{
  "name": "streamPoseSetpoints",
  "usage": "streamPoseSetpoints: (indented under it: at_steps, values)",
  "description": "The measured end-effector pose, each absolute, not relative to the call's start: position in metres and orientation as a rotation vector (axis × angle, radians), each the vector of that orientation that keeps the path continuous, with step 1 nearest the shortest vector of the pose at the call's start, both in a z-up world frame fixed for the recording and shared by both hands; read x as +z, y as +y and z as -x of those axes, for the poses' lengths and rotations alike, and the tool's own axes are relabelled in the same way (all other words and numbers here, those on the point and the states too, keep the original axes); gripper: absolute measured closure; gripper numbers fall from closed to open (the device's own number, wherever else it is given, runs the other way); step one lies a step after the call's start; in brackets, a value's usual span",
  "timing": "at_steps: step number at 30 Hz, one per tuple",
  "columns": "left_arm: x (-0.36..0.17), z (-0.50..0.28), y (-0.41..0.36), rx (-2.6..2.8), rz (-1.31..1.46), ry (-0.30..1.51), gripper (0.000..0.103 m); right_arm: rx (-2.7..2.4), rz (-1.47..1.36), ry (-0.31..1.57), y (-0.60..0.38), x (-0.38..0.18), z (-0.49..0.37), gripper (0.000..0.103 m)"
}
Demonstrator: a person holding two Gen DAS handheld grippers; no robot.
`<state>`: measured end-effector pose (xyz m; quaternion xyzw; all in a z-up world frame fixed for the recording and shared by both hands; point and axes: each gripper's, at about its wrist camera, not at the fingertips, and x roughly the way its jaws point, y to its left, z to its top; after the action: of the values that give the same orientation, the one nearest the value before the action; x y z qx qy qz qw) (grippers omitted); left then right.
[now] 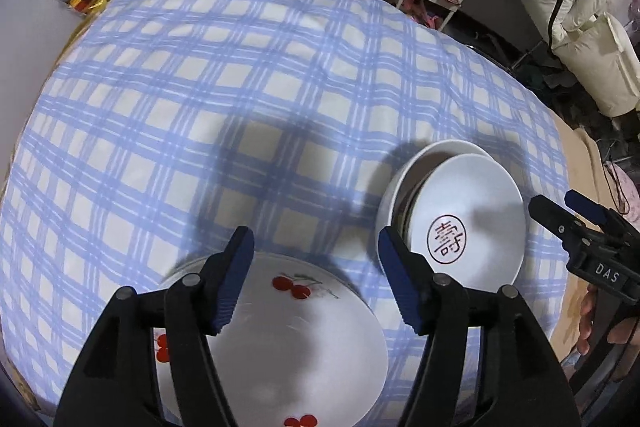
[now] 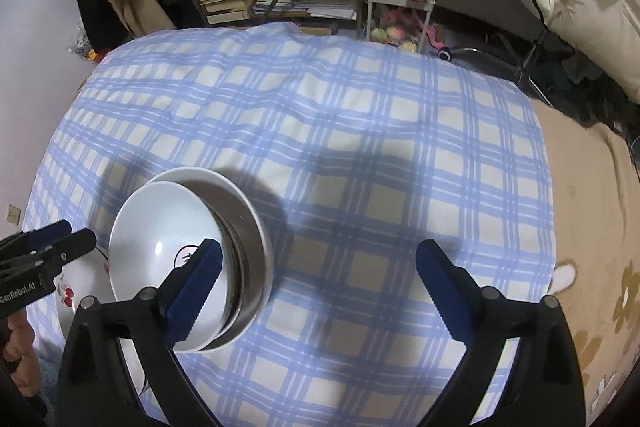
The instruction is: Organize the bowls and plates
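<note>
Bowls (image 2: 188, 259) nested, left of right tongs (image 2: 318, 291); cherry plate (image 1: 288, 339) under left tongs (image 1: 316, 283). Both tongs wide open, empty.

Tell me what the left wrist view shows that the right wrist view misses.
Only the left wrist view shows the cherry plate almost whole and the full red emblem inside the top bowl. Only the right wrist view shows the tan flowered blanket beside the checked cloth, and the open right hand-held gripper from behind. Both show the nested bowls, the plate, the cloth, and the open left hand-held gripper.
</note>
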<state>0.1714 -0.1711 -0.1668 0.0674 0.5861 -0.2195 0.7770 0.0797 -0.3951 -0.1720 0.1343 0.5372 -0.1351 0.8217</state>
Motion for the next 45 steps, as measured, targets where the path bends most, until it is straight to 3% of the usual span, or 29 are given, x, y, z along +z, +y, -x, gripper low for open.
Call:
streamPoseSetpoints:
  at_steps: [20, 28, 45]
  values:
    - [-0.184, -0.171, -0.18, -0.495, -0.101, 1.342, 0.038, -0.329, -0.408, 1.294, -0.412, -0.207, -0.081, 0.001]
    - [-0.186, -0.172, -0.185, -0.476, -0.134, 1.312, 0.038, -0.312, -0.554, 1.298, -0.423, -0.218, -0.08, 0.001]
    - [-0.191, -0.174, -0.184, -0.443, -0.097, 1.332, 0.037, -0.277, -0.547, 1.283, -0.422, -0.213, -0.075, 0.001]
